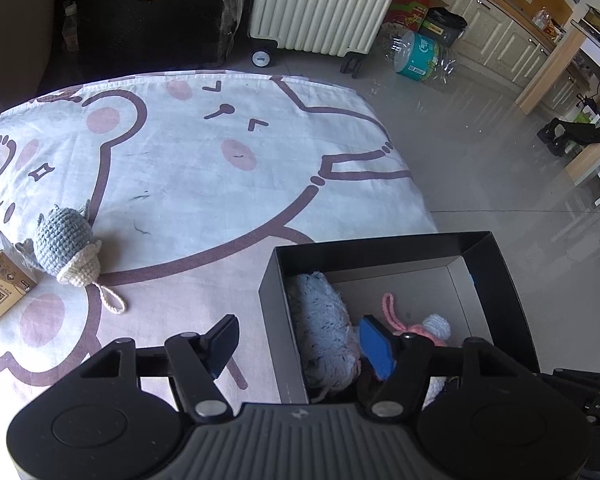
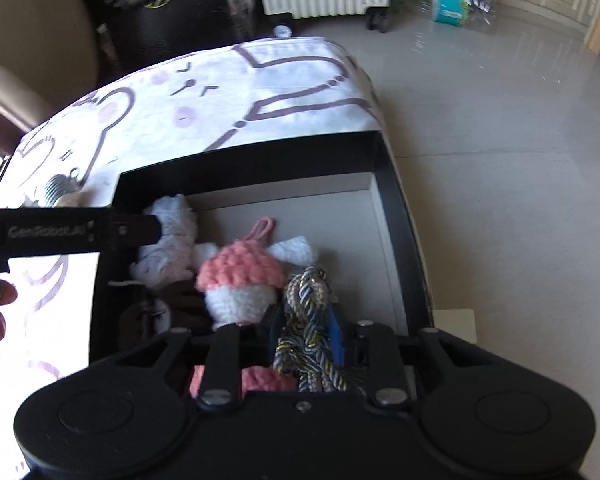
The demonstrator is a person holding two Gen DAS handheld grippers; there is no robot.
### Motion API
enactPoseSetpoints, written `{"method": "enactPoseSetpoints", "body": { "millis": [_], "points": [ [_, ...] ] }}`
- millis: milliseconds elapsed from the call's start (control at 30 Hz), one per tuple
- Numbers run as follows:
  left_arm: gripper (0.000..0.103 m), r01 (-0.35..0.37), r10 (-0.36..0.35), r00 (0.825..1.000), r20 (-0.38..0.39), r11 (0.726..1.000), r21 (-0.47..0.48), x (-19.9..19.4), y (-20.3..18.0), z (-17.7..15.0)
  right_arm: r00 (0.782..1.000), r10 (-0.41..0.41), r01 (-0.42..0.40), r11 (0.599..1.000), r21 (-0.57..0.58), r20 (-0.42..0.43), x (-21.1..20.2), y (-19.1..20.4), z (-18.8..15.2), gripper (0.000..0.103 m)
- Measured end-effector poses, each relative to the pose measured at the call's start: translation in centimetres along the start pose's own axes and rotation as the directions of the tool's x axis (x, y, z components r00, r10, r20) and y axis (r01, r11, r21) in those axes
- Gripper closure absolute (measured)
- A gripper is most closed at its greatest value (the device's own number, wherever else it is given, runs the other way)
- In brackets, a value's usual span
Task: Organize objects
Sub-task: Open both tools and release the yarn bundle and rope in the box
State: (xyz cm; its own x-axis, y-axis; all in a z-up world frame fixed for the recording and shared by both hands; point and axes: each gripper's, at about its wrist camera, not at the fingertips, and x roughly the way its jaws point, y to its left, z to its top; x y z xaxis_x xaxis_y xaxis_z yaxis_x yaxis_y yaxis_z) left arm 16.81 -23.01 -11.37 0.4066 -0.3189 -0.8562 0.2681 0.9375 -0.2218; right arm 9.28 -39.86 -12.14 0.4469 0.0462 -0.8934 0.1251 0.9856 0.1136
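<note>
Now right tool (image 2: 305,334) over black box (image 2: 396,208)

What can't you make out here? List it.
- Right hand-held gripper: own body hides whether it clamps the braided cord.
- Brown item in the black box, right wrist view: shadowed, unidentifiable.
- Yellow carton, left wrist view: cut by the frame edge.
</note>
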Motion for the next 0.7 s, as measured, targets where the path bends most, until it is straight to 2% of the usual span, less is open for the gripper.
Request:
{"method": "enactPoseSetpoints", "body": {
  "millis": [100, 233, 300, 433, 700],
  "points": [
    [0.036, 0.003, -0.003, 1.000, 0.000, 1.000, 0.012, -0.4, -0.2, -0.1, 1.000, 0.012, -0.012, 1.000, 0.012, -0.001, -0.1, 0.1, 0.0, 0.077],
    [0.036, 0.001, -0.001, 1.000, 0.004, 1.000, 0.027, -0.9, -0.5, -0.2, 1.000, 0.013, -0.013, 0.999, 0.033, 0.011, -0.1, 0.3, -0.1, 0.069],
    [0.036, 0.002, -0.003, 1.000, 0.011, 1.000, 0.029, -1.4, -0.5, -0.2, 1.000, 0.006, -0.007, 0.999, 0.043, 0.019, -0.3, 0.4, 0.0, 0.069],
    [0.036, -0.002, 0.001, 1.000, 0.025, 0.999, 0.038, -2.4, -0.5, -0.2, 0.997, -0.008, 0.001, 0.996, 0.085, 0.077, -1.5, 0.3, 0.4, 0.054],
    [0.035, -0.032, 0.028, 0.998, 0.054, 0.998, 0.063, -4.7, -0.1, -0.6, 0.985, -0.059, 0.034, 0.987, 0.155, 0.161, -4.2, 0.1, 0.7, 0.048]
  ]
}}
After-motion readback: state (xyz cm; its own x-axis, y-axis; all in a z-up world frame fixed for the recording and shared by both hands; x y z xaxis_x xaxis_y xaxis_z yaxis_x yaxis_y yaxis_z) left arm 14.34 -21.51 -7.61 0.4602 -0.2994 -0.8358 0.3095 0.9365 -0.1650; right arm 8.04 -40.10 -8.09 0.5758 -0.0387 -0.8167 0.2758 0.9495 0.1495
